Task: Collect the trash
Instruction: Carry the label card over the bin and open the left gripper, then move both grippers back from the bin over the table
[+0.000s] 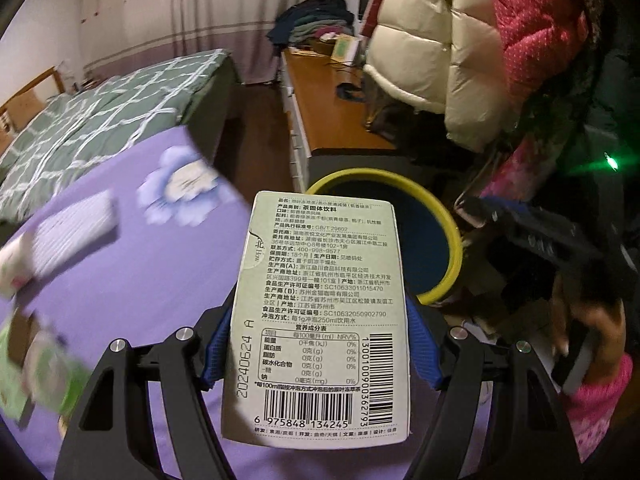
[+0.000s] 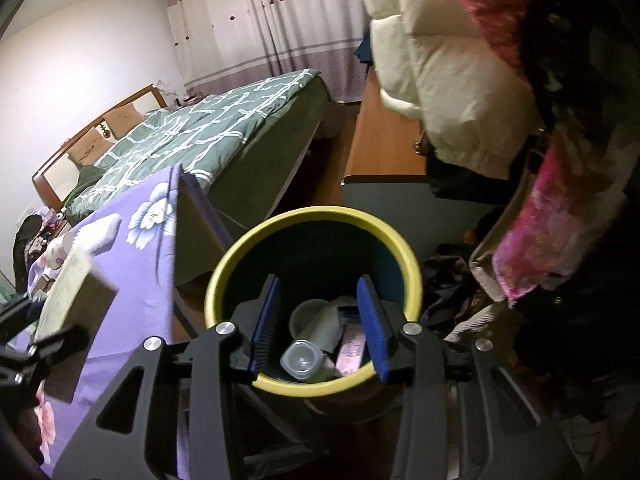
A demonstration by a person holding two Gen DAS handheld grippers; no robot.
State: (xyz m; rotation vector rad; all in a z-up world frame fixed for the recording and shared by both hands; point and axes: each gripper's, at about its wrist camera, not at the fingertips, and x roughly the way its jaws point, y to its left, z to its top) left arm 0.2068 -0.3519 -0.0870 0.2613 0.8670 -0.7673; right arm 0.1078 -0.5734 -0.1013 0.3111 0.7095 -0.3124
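The bin (image 2: 224, 276) already held a bottle (image 2: 301, 360) and wrappers. The left gripper (image 1: 320, 344) clenched a box (image 1: 320, 312) near its rim; the right gripper (image 2: 316, 320) hung released above it. Litter (image 1: 40, 376) remained on the desk (image 1: 132, 280).

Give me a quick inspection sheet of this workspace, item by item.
Surface: purple floral cloth on the table.
Job's things: printed box; yellow-rimmed bin already holding a bottle and wrappers.
Clutter: blurred packets at the cloth's left edge.
Grippers: left gripper shut on the box; right gripper open and empty over the bin.
Cables: nothing seen.
Surroundings: green checked bed, curtains, hanging coats.
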